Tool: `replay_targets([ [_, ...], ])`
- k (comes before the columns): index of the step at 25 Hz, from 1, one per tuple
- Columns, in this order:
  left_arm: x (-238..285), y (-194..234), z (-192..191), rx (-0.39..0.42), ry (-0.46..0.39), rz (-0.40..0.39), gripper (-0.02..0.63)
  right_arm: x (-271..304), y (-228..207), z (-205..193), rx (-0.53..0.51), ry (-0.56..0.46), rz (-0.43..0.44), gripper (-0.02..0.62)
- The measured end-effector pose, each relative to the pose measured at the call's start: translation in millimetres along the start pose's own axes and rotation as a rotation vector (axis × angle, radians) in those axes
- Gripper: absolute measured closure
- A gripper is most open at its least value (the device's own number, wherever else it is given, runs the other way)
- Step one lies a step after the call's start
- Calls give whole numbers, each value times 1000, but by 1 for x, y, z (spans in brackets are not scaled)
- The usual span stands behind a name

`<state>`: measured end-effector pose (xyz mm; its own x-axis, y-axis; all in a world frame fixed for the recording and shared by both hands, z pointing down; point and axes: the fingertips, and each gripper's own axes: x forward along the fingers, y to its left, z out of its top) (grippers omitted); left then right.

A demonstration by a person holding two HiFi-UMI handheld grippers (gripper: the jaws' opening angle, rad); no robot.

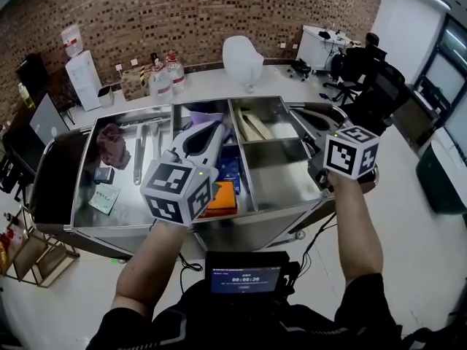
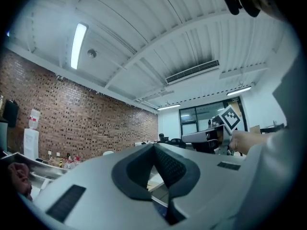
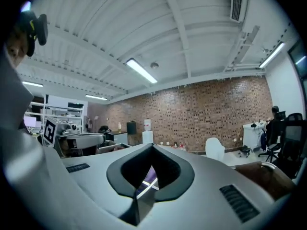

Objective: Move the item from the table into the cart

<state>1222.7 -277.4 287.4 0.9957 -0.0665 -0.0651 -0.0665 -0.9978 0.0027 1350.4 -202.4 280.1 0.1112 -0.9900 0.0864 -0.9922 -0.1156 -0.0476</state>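
Finding: both claws are empty. Your left gripper (image 2: 154,145) has its jaws closed tip to tip with nothing caught between them. Your right gripper (image 3: 152,147) is closed in the same way and is also empty. Both are held level above the stainless steel compartmented cart (image 1: 281,184).

Progress: several things already lie in the cart. Among them are a flat orange packet (image 1: 222,195) in the middle compartment and a crumpled pink object (image 1: 111,141) in the left one. I cannot tell which of them is the task's item. My judgement is that a drop is complete, or that a new pick has not begun.

Position: the orange packet lies under your left gripper, apart from it. The long white table (image 1: 211,82) beyond the cart holds clear plastic bottles (image 1: 162,75), well away from both claws.
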Motion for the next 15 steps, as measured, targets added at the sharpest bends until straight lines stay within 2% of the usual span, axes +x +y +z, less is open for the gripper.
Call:
replay_targets([
  [5, -26, -18, 0, 61, -37, -51, 601, -38, 30, 4, -32, -103, -42, 586],
  [10, -59, -26, -12, 66, -63, -28, 601, -78, 44, -20, -76, -157, -117, 586],
  [15, -73, -15, -40, 76, -60, -5, 601, -93, 47, -51, 8, -199, -135, 586],
])
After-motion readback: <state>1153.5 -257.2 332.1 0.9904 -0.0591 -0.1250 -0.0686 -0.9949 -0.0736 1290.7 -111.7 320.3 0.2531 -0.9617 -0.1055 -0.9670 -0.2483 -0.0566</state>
